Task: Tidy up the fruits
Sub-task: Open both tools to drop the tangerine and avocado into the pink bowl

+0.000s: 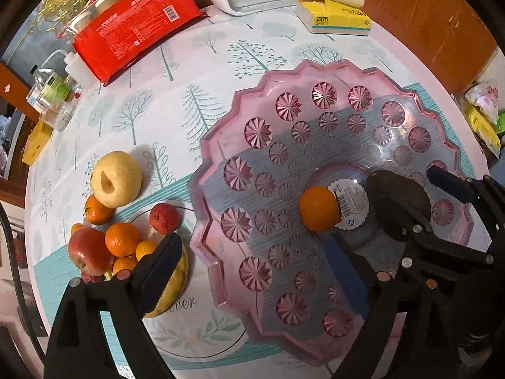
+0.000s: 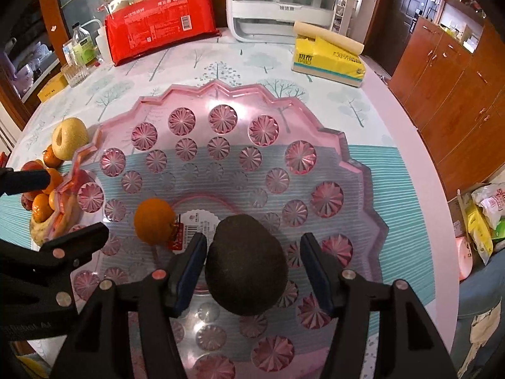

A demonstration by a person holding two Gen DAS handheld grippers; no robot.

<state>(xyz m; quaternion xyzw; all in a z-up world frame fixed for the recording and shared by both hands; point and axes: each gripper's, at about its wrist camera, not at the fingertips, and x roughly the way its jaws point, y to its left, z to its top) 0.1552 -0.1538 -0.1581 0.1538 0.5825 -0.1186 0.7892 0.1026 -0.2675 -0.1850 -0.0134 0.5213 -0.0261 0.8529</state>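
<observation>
A pink cut-glass tray [image 1: 315, 75] [image 2: 221, 90] fills the middle of the table. On it lie an orange [image 1: 318, 209] [image 2: 154, 221] beside a round white label [image 1: 351, 203], and a dark avocado [image 2: 246, 265] [image 1: 398, 194]. My left gripper [image 1: 252, 246] [image 2: 75, 200] is open over the tray's near-left part with nothing between its fingers; the orange lies just beyond its right finger. My right gripper [image 2: 254, 268] [image 1: 407, 195] straddles the avocado: the left pad [image 2: 193, 265] is at its skin, the right pad [image 2: 315, 271] stands clear of it. More fruit is piled left of the tray: a yellow pear [image 1: 115, 178], a red apple [image 1: 88, 249], tangerines [image 1: 122, 239].
The fruit pile sits on a white plate [image 1: 195, 331] with a yellow fruit [image 1: 176, 287] partly behind my left finger. At the back stand a red package [image 1: 135, 25], a yellow tissue pack [image 1: 334, 15], a white appliance [image 2: 284, 3], bottles and a glass [image 2: 74, 74]. Wooden cabinets [image 2: 448, 79] are to the right.
</observation>
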